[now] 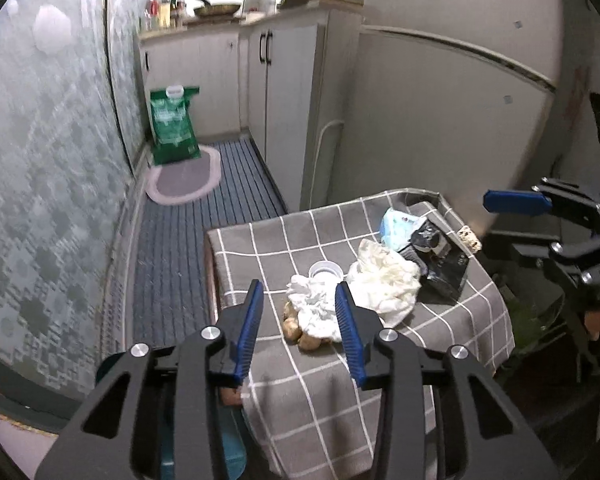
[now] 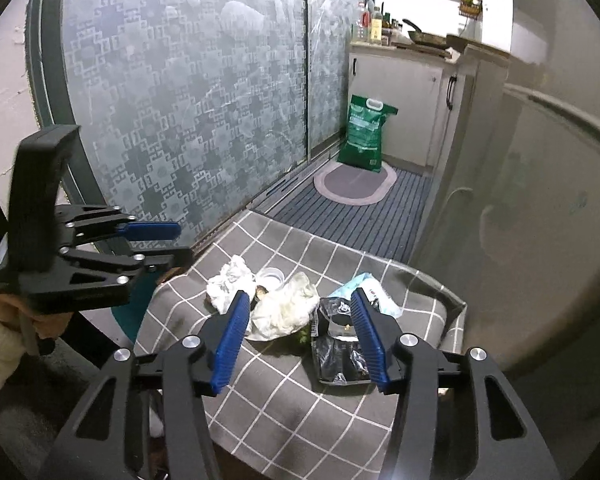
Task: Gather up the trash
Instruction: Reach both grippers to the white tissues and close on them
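Trash lies on a small table with a grey checked cloth (image 1: 284,240). There is a crumpled white tissue (image 1: 314,306), brown nut shells (image 1: 300,330), a clear plastic cup (image 1: 326,270), a larger white crumpled paper (image 1: 384,280), a black wrapper (image 1: 440,260) and a light blue packet (image 1: 398,226). My left gripper (image 1: 300,300) is open, its fingers on either side of the tissue and shells. My right gripper (image 2: 300,312) is open above the white paper (image 2: 284,308) and the black wrapper (image 2: 340,352). The right gripper also shows in the left wrist view (image 1: 516,202).
A patterned frosted glass door (image 2: 188,100) stands beside the table. A striped floor mat (image 1: 204,216) with an oval rug (image 1: 184,178) and a green bag (image 1: 174,124) lies beyond. White cabinets (image 1: 284,92) and a grey wall (image 1: 440,112) close the right side.
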Action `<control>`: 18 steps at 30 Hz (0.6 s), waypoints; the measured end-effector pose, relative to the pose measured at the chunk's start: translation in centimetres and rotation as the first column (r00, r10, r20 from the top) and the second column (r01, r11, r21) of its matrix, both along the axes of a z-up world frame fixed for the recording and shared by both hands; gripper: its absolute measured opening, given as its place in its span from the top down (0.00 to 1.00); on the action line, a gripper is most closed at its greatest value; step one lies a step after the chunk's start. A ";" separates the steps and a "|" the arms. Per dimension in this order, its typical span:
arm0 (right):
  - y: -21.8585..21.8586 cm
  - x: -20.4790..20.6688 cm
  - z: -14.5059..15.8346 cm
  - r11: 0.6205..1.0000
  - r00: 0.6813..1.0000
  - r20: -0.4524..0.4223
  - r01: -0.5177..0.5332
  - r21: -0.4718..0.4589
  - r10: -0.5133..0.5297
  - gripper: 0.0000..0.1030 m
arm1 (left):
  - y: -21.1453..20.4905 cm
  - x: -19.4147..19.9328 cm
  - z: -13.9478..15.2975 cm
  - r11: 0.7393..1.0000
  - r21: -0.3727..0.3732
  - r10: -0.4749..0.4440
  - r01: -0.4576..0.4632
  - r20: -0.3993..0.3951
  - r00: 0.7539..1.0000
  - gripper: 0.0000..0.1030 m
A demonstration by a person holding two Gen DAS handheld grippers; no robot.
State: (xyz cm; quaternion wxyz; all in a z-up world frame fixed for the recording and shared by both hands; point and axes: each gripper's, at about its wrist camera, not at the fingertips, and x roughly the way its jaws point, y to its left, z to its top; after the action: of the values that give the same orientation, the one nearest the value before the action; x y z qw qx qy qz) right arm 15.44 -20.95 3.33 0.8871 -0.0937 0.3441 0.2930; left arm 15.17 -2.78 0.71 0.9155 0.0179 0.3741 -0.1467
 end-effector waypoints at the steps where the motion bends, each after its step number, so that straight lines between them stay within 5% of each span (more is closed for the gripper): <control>1: -0.2 0.3 -0.3 1.000 1.000 -0.007 0.000 0.006 0.000 0.49 | 0.0 0.6 -0.4 1.000 -0.003 -0.002 0.002 -0.016 1.000 0.61; 12: 0.1 1.0 -1.8 0.998 0.997 -0.067 -0.047 0.033 0.049 0.55 | 0.1 4.3 -3.7 0.995 -0.095 -0.044 0.029 -0.157 0.987 0.61; 18: 1.9 0.9 -3.0 0.997 0.991 -0.102 -0.083 -0.001 0.082 0.64 | 0.0 4.3 -3.8 0.992 -0.125 -0.052 0.031 -0.168 0.984 0.83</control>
State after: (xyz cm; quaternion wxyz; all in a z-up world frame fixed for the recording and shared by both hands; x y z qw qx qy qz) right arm 16.36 -19.08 0.28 0.8552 -0.0953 0.3857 0.3330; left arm 19.51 -2.75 -3.11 0.8760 -0.0431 0.4413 -0.1896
